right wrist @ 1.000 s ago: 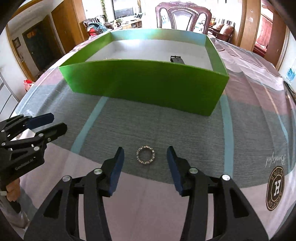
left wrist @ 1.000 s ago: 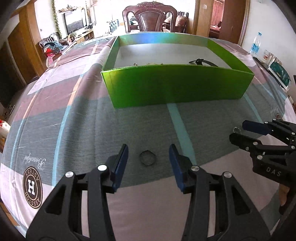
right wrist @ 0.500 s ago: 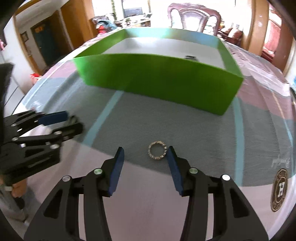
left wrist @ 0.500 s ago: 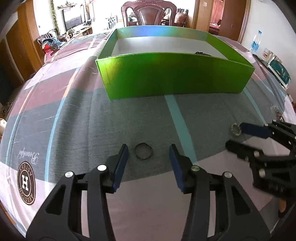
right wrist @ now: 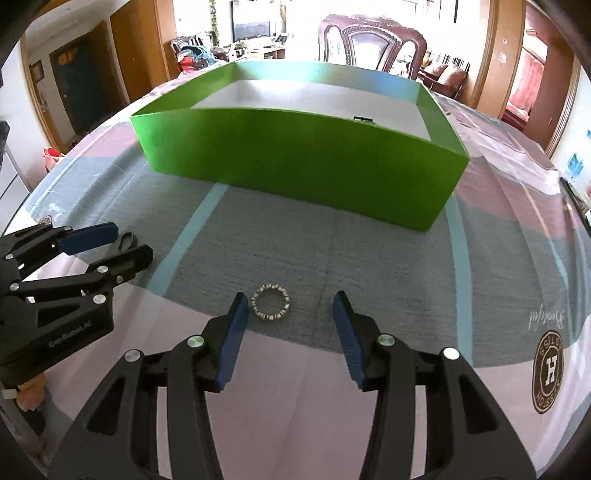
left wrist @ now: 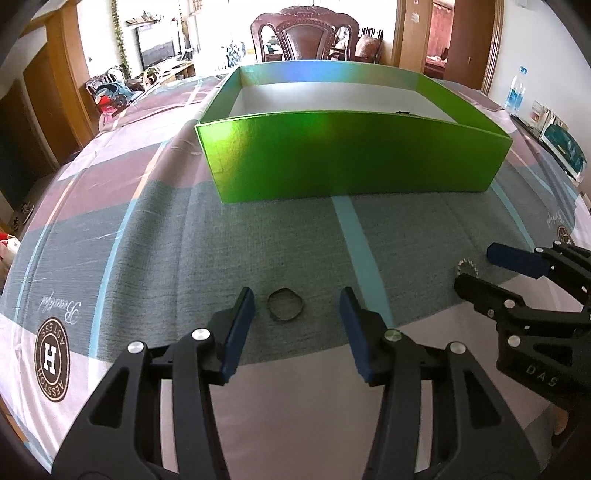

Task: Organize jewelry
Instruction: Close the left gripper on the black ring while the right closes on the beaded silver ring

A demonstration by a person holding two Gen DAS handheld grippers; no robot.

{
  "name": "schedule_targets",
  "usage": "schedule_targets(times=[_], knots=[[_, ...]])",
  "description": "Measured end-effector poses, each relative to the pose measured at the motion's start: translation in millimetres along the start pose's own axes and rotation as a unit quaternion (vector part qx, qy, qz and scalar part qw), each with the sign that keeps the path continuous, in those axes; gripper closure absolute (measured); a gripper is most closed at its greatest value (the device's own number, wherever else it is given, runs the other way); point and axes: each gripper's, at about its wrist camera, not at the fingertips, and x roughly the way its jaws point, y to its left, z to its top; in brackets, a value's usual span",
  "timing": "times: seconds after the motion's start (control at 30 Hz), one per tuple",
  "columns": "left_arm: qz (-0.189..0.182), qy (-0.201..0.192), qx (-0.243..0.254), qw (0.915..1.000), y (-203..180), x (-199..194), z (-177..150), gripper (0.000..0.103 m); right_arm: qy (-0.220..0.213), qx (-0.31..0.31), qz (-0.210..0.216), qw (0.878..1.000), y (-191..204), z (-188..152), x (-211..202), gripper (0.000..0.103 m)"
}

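Left tongs (left wrist: 297, 308) low over the grey band of the bench cloth (left wrist: 147, 240), near the bench's near edge, jaws apart, nothing clamped. Dark ring (left wrist: 285, 305) flat on the cloth between the blue pads (left wrist: 238, 330), closer to the left pad, touching neither. Right tongs (right wrist: 288, 314) likewise low over the cloth, jaws apart, holding nothing. Beaded ring (right wrist: 270, 303) flat on the cloth between those pads, just beside the left one; contact cannot be told. Both rings on the grey band close to where it meets the pale strip along the near edge, well apart from each other, a light blue stripe (left wrist: 354, 243) between them. Green box (left wrist: 351, 162) open-topped, farther in toward the bench's middle, clear of both rings. Small black item (right wrist: 362, 119) inside the box toward its right side, mostly hidden by the front wall. Carved chair (left wrist: 304, 35) at the far edge behind the box. Water bottle (left wrist: 515, 90) near the far right corner.
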Motion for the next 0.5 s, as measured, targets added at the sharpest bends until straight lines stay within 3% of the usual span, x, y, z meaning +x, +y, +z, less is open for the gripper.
schedule_targets(times=[0.5], knots=[[-0.008,-0.012,0.002,0.9999,1.6,2.4,-0.4,0.051,-0.016,0.007,-0.006,1.000,6.8,-3.6,1.7,0.055]])
